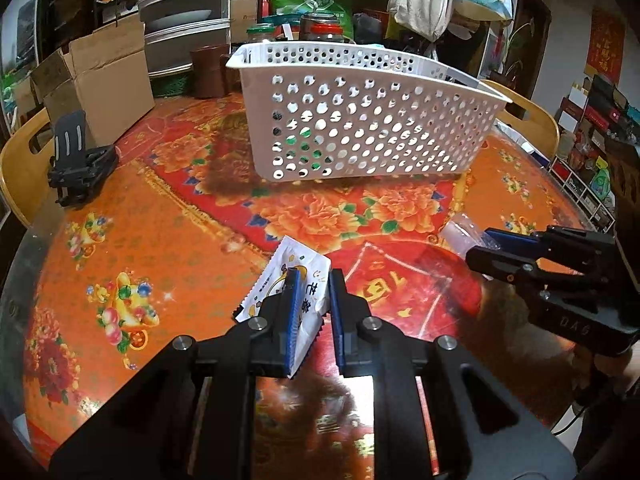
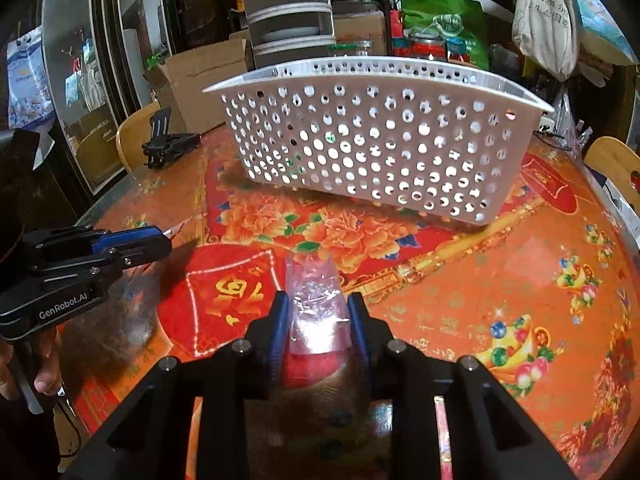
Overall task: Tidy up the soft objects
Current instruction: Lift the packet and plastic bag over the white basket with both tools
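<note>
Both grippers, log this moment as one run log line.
left gripper: shut on white sachet | right gripper: shut on clear pouch | white basket: ahead on table

Both grippers are black with blue finger pads and silver screws; the left gripper [image 2: 166,240], at frame left, reads "GenRobot.AI", the right gripper [image 1: 476,246] "DAS".

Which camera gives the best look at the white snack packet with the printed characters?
The left wrist view. There the white snack packet sits close up between the left tongs, with its print and serrated edge visible. In the right wrist view only a small tip of it pokes out past the left tongs.
</note>
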Demonstrator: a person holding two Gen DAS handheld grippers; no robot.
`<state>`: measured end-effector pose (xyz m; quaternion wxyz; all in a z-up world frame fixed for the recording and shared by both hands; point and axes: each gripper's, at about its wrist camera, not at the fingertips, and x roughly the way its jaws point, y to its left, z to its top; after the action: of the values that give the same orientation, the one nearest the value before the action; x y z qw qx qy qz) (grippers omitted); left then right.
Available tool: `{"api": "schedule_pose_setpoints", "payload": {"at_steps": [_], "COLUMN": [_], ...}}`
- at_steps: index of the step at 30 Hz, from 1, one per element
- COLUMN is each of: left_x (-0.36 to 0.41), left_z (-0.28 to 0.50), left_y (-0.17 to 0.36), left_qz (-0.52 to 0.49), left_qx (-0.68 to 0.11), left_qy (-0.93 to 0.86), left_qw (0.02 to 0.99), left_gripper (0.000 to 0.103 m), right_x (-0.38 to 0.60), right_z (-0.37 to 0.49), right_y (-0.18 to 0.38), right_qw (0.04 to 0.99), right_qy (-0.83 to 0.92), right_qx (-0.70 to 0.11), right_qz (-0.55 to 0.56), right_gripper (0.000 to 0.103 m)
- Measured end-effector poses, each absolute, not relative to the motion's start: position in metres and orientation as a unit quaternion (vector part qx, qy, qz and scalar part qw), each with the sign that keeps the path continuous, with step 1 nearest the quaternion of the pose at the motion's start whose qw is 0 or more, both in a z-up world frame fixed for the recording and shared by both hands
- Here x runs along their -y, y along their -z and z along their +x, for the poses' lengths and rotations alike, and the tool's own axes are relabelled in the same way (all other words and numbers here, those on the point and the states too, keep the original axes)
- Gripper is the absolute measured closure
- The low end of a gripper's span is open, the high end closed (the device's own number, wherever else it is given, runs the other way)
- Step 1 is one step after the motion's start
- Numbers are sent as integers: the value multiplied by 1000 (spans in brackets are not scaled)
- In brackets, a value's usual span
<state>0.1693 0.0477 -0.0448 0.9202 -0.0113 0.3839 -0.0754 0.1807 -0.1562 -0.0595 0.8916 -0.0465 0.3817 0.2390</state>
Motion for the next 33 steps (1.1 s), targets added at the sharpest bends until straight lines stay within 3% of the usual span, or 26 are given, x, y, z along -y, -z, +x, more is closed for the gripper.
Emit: {"api": "schedule_pose_setpoints", "payload": {"at_steps": [7,18,33], "left_x": [-37,-21,8], "left_z": [172,189,211], "left_y": [18,-45,-112], "left_qz": [-12,-7,8], "left_qx": [-363,-317,-285], "left_qy": [91,122,144], "left_qw": [927,940,948], "left_gripper": [90,91,91], "right_x": [162,189,202], "right_z": [169,167,197], "right_y": [42,-29,-82], "right_qw": [902,930,936], "right_qy": [-243,-225,-212], "right_qx": [-355,-287,-278], "right_qz": [-40,-41,-46], "right_gripper": [75,75,75]}}
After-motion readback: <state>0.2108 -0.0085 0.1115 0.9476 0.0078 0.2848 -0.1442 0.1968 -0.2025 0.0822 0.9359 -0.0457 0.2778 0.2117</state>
